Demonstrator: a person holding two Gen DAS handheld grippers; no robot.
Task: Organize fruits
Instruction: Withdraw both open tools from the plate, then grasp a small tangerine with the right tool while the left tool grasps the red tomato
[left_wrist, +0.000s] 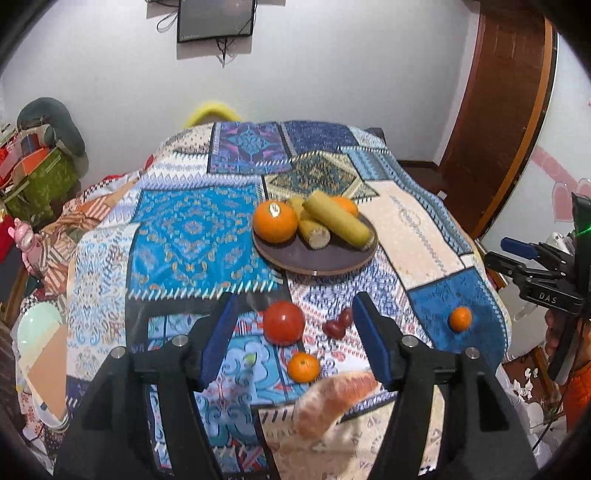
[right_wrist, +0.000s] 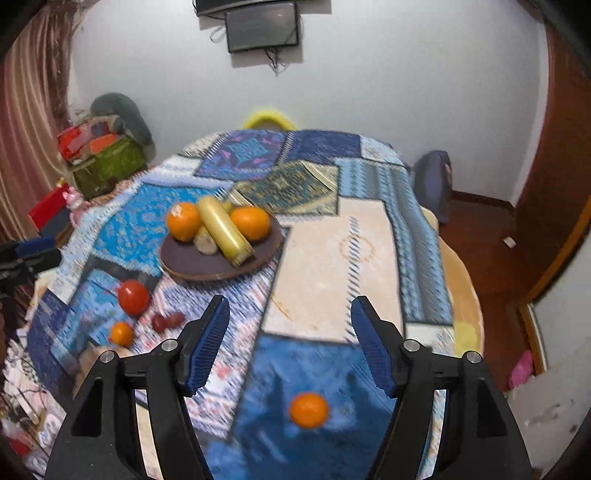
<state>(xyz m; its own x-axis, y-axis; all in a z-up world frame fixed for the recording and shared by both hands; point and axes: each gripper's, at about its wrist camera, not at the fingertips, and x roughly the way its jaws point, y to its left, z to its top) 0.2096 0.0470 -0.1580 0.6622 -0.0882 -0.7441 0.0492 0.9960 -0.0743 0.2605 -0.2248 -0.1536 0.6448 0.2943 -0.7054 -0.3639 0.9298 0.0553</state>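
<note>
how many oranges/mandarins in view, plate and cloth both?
4. Two big oranges on the plate: left and back right. Two small mandarins on the cloth: near the tomato and alone on the blue patch. More may be hidden behind the corn.

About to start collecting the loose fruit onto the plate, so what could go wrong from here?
1. The plate is already piled: two oranges and corn cobs stacked across it. Adding round fruit may make something roll off.
2. The small orange lies alone near the table's edge; a nudge from the open right gripper could send it over.
3. The tomato, red dates and another small orange crowd together, so the open left gripper may bump neighbours.
</note>
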